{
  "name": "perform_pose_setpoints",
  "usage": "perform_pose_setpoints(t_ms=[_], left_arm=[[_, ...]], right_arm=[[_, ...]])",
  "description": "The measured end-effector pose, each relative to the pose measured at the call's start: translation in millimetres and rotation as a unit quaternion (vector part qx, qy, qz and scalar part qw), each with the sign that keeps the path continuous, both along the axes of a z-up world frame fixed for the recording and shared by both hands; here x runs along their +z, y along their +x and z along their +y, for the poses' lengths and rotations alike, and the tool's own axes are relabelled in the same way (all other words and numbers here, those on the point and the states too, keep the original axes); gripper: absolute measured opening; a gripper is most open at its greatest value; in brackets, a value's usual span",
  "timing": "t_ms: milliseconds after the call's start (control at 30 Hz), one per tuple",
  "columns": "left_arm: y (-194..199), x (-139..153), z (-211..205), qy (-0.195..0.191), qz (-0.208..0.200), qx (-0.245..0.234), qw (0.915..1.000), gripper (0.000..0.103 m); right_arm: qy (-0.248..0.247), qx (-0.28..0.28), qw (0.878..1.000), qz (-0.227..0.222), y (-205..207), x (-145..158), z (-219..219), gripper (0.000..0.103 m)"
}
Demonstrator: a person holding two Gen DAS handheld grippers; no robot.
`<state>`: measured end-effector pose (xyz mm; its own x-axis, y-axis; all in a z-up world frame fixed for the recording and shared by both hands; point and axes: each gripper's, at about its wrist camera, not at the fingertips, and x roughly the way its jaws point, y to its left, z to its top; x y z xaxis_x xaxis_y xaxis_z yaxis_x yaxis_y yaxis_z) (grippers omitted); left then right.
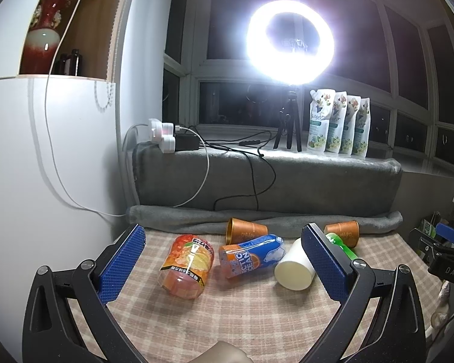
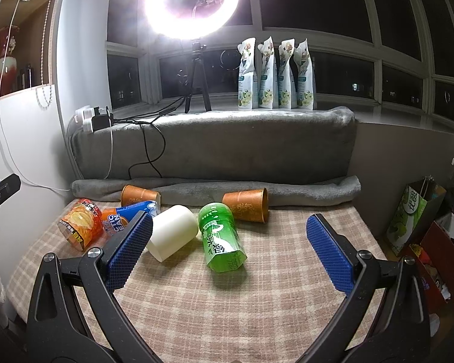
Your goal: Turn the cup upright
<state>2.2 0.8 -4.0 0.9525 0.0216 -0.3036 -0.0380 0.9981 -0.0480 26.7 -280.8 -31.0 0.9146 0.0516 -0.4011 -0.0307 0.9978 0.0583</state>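
Several cups lie on their sides on a checked cloth point(image 2: 227, 302): an orange-labelled cup point(image 1: 186, 267), a blue and orange "Arctic Ocean" cup point(image 1: 251, 257), a white cup point(image 1: 293, 267) point(image 2: 172, 233), a green cup point(image 2: 222, 237), and two brown paper cups point(image 1: 245, 231) point(image 2: 248, 204). My left gripper point(image 1: 224, 260) is open, above the cloth's near side, with the orange and blue cups showing between its fingers. My right gripper point(image 2: 230, 242) is open, with the white and green cups showing between its fingers. Neither holds anything.
A rolled grey blanket point(image 2: 215, 189) borders the cloth's far edge below a grey-covered sill point(image 2: 215, 139) with cables, a power strip point(image 1: 163, 136), a ring light on a tripod point(image 1: 289, 37) and several pouches point(image 2: 275, 75). A white cabinet point(image 1: 45, 166) stands left; bags and boxes point(image 2: 417, 214) stand right.
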Motion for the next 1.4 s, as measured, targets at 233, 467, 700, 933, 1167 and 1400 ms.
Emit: perform_pose_setpoints(t_ms=[233,467,700,933,1167,1400], left_arm=[[1,0,-1,0.001,0.000,0.000,1.0000,0.102],[0,0,-1,0.001,0.000,0.000,1.0000,0.102],[1,-1,0,0.001,0.000,0.000,1.0000,0.102],[4,-5,0,0.002,0.002,0.001,1.0000,0.102],[5,-5,0,0.002,0.003,0.000,1.0000,0.102],[7,-7,0,0.002,0.004,0.000,1.0000,0.102]], right_arm=[[0.000,0.001,1.000,0.000,0,0,0,0.103],[-0.003,0.003,1.000,0.000,2,-3,2,0.103],[-0.005,0.007,1.000,0.001,3,-4,4,0.103],[-0.005,0.010,1.000,0.000,5,-6,5,0.103],[-0.008,0.013,1.000,0.000,6,-7,7,0.103],[-0.012,0.019,1.000,0.001,11,-8,10,0.103]])
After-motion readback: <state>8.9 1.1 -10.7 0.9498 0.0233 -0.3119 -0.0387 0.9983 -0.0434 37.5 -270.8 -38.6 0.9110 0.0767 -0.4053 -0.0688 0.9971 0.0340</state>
